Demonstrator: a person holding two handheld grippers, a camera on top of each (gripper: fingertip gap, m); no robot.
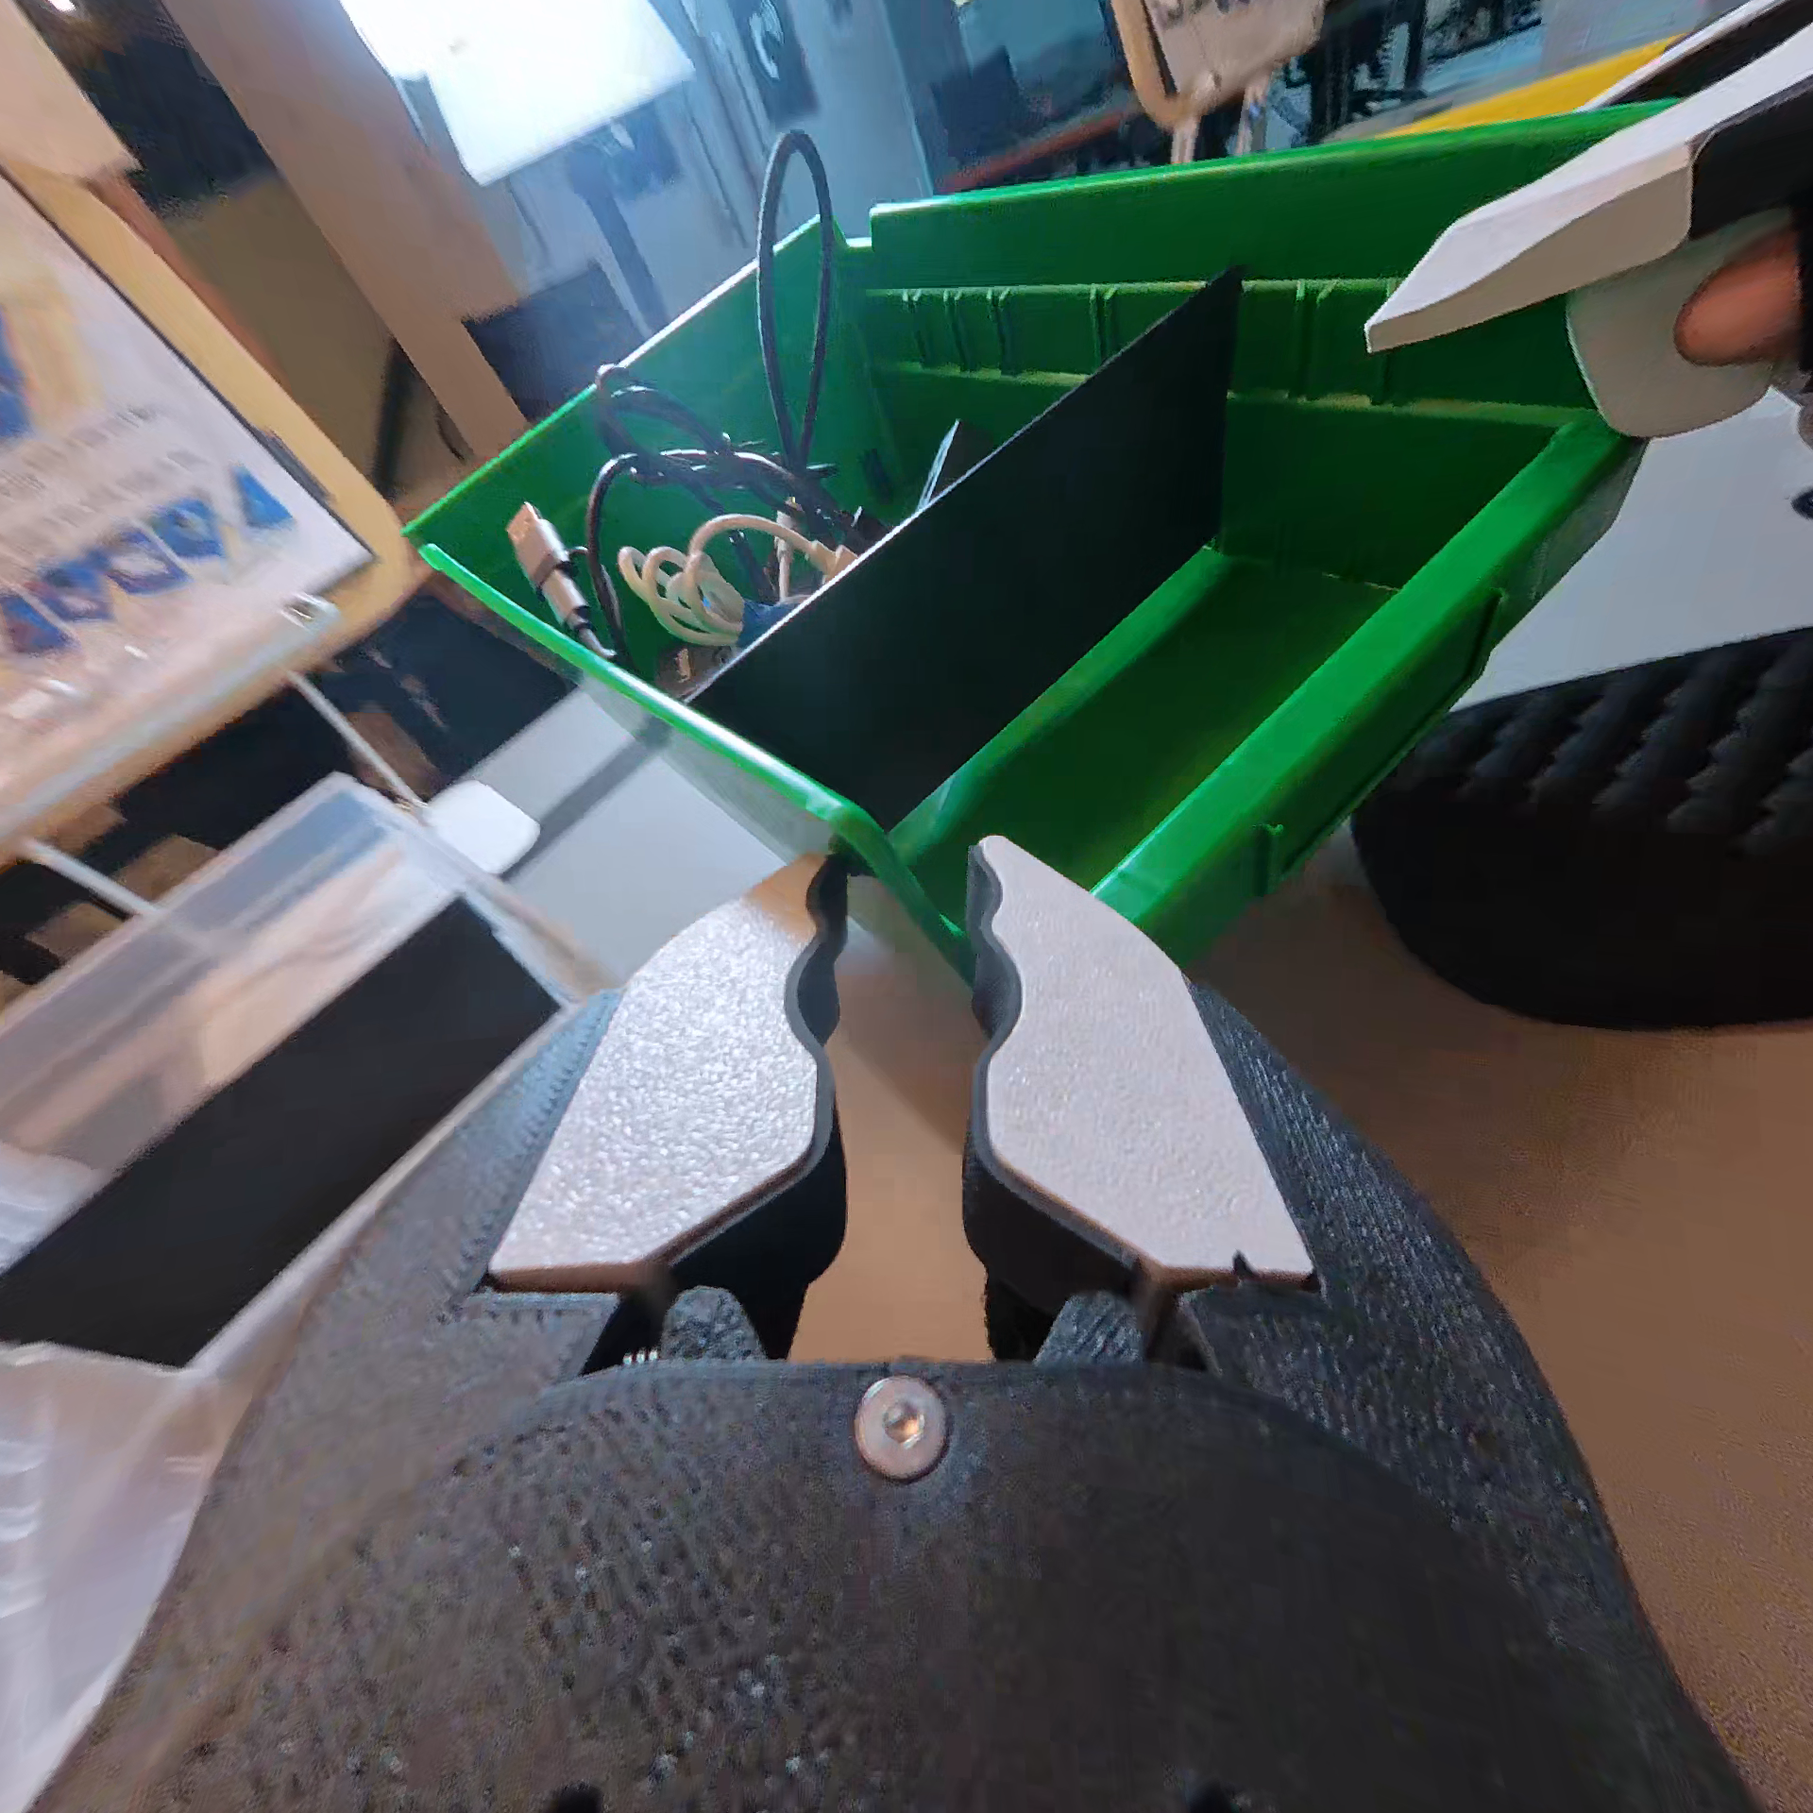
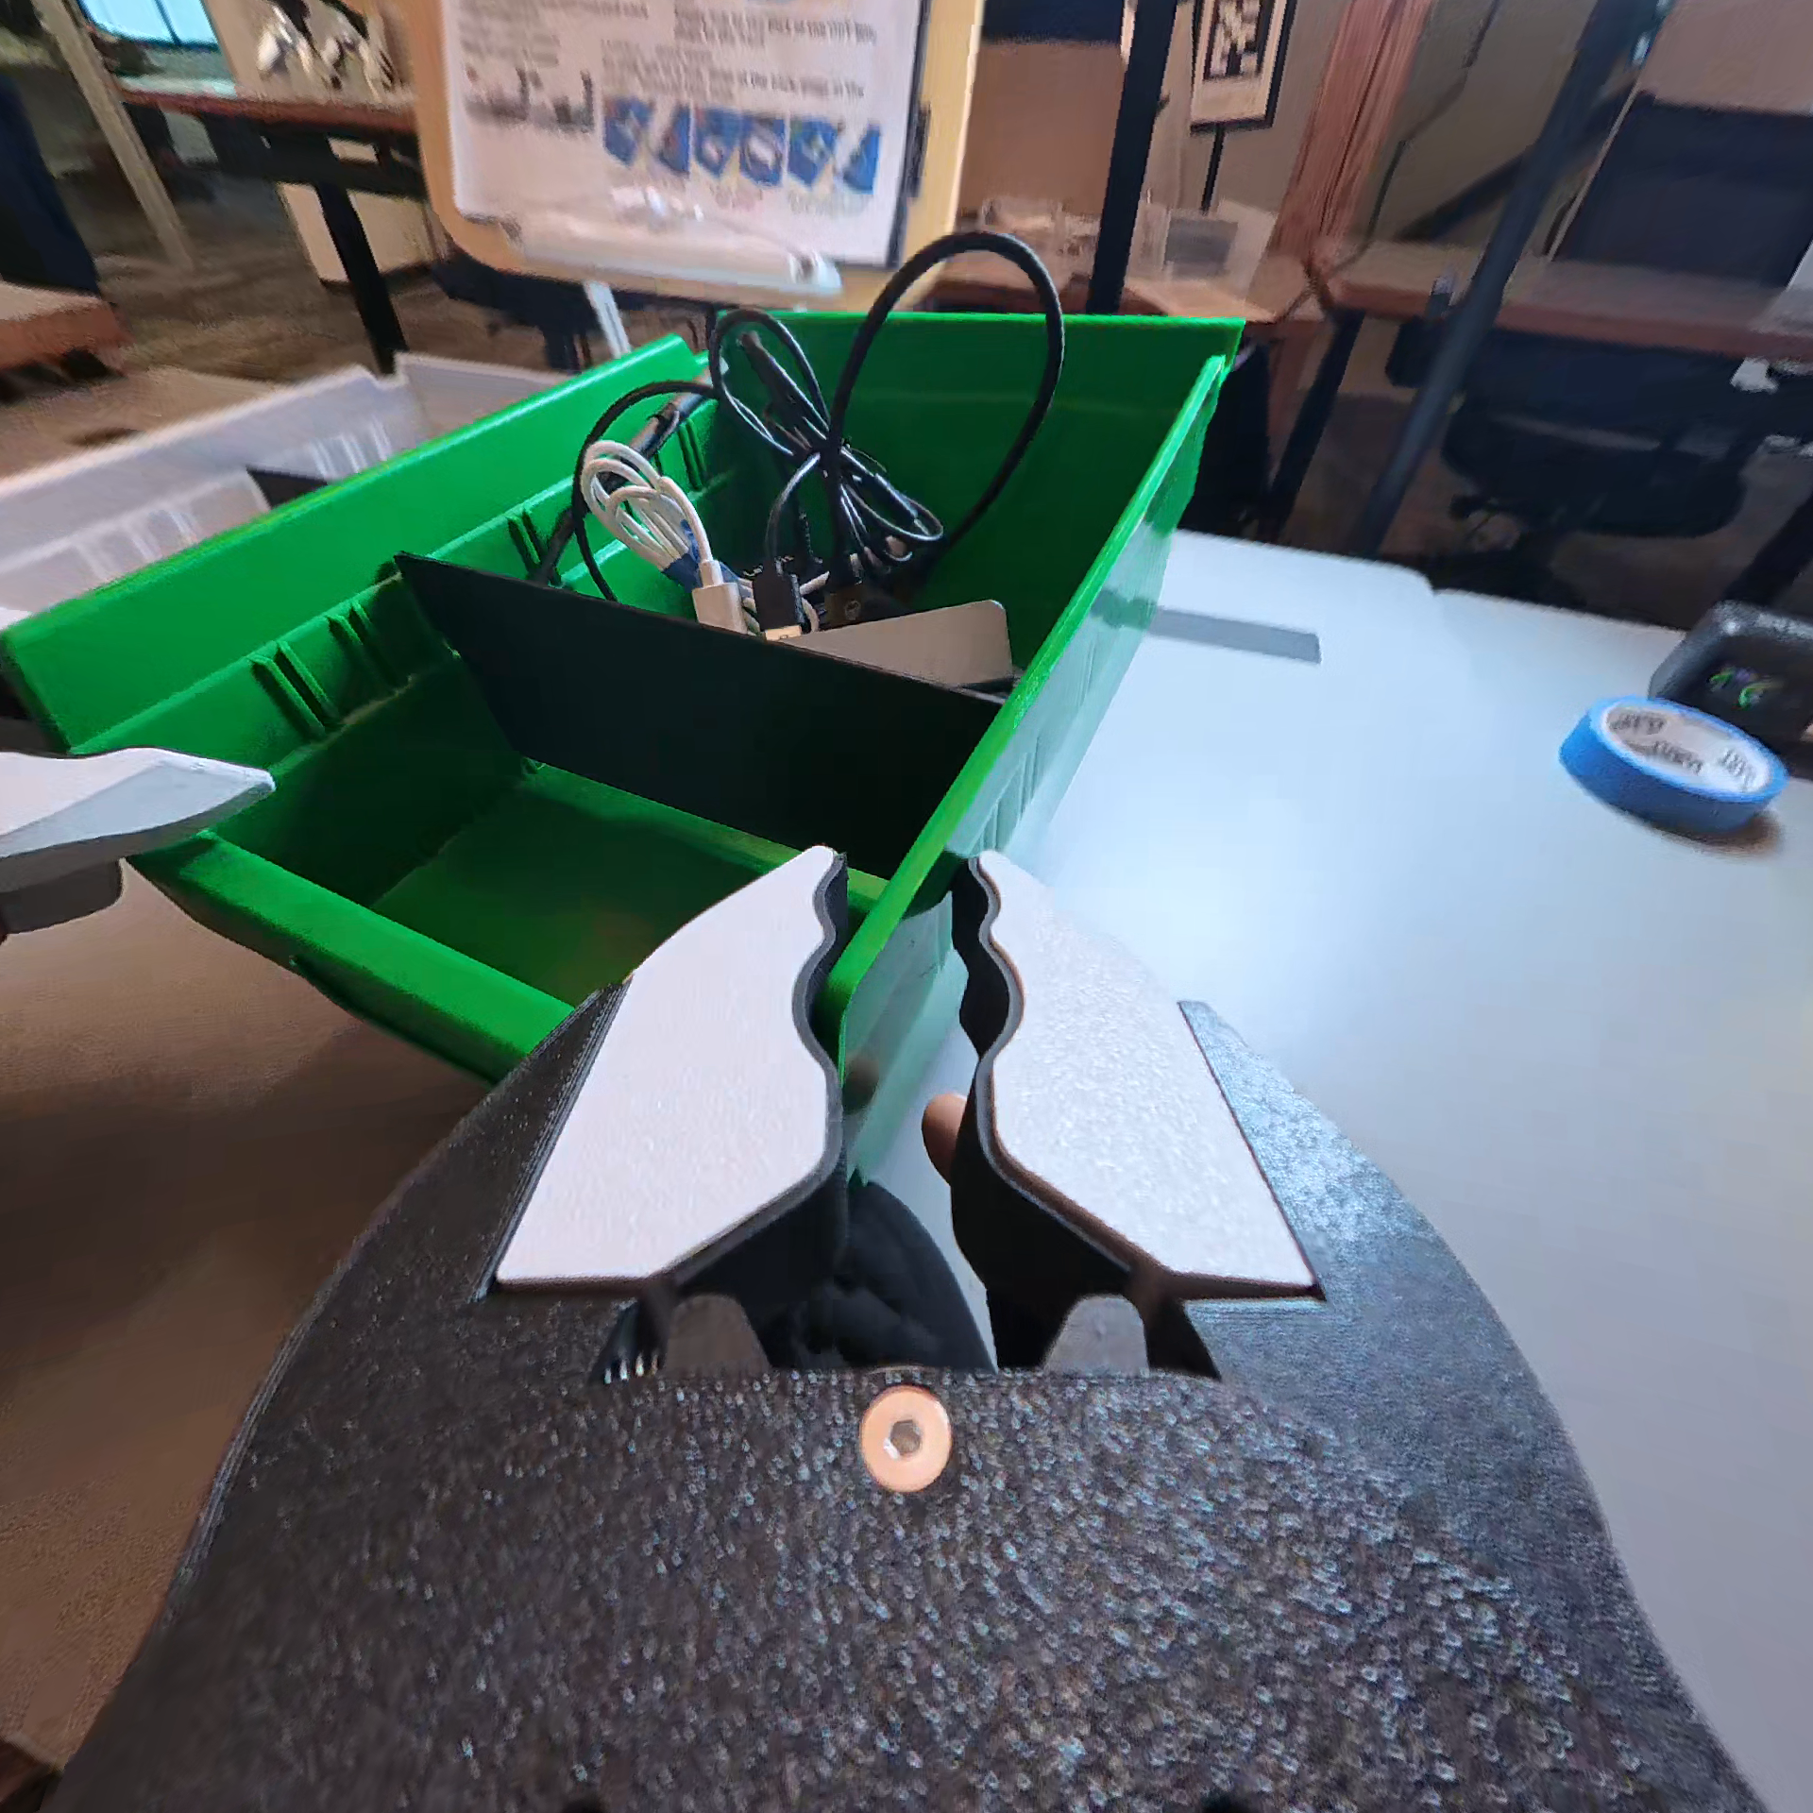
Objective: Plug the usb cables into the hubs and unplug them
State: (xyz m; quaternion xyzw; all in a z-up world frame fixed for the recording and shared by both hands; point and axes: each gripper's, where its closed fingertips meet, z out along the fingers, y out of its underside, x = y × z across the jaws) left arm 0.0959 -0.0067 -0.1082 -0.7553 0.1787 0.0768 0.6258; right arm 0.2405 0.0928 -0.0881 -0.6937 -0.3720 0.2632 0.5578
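A green bin [image 1: 1275, 687] [image 2: 549, 883] with a black divider [image 1: 981, 608] [image 2: 706, 726] stands on the table. Its far compartment holds tangled black and white USB cables [image 1: 687, 579] [image 2: 785, 491] and a flat silver hub [image 2: 932, 638]. The near compartment holds nothing. My left gripper [image 1: 903, 873] has the bin's near corner rim between its fingers. It also shows at the left edge of the right wrist view [image 2: 128, 795]. My right gripper [image 2: 907, 868] has the bin's right side wall between its fingers. It also shows in the left wrist view [image 1: 1530, 265].
A blue tape roll [image 2: 1668, 765] and a black foam tray [image 2: 1736, 667] lie on the white table to the right. A black foam pad [image 1: 1609, 834] sits beside the bin. A clear plastic box [image 1: 245, 981] and a printed sign [image 2: 687, 128] stand on the left and behind. Spacing between my two grippers at the tips: around 20 centimetres.
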